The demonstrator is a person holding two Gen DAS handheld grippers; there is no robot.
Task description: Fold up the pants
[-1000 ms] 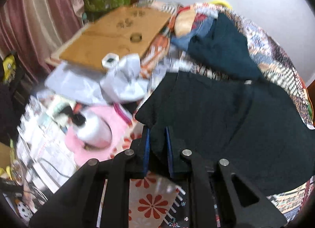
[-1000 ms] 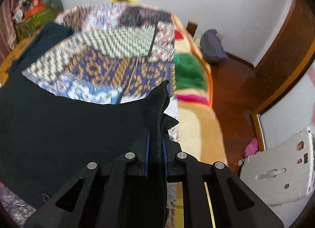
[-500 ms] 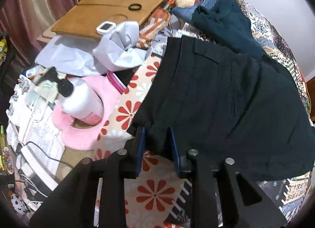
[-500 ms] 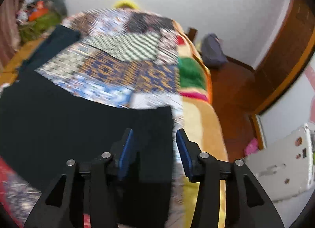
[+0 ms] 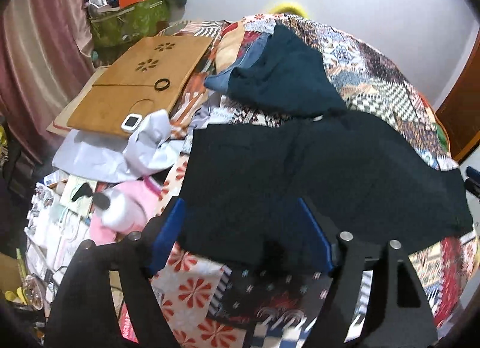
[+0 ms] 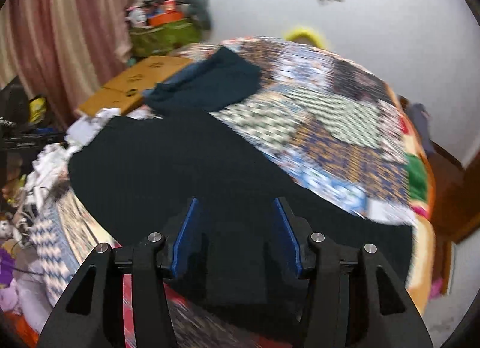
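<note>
The black pants (image 5: pixel 315 174) lie spread flat across the patchwork bedspread (image 5: pixel 375 77); they also show in the right wrist view (image 6: pixel 186 174). My left gripper (image 5: pixel 240 228) is open, its blue-padded fingers apart above the pants' near left edge and holding nothing. My right gripper (image 6: pixel 235 234) is open too, above the pants' near right edge. The tip of the right gripper (image 5: pixel 472 180) shows at the far right of the left wrist view.
A dark teal garment (image 5: pixel 285 77) over blue jeans lies farther up the bed. A wooden lap tray (image 5: pixel 141 77), white paper (image 5: pixel 144 149), a pink cloth with a lotion bottle (image 5: pixel 120 216) and clutter sit at the left. A green bag (image 5: pixel 129 20) stands by the curtain.
Both grippers have let go of the pants and opened wide. The pants have dropped flat on the bed. Both grippers have drawn back and the right one has swung left.
</note>
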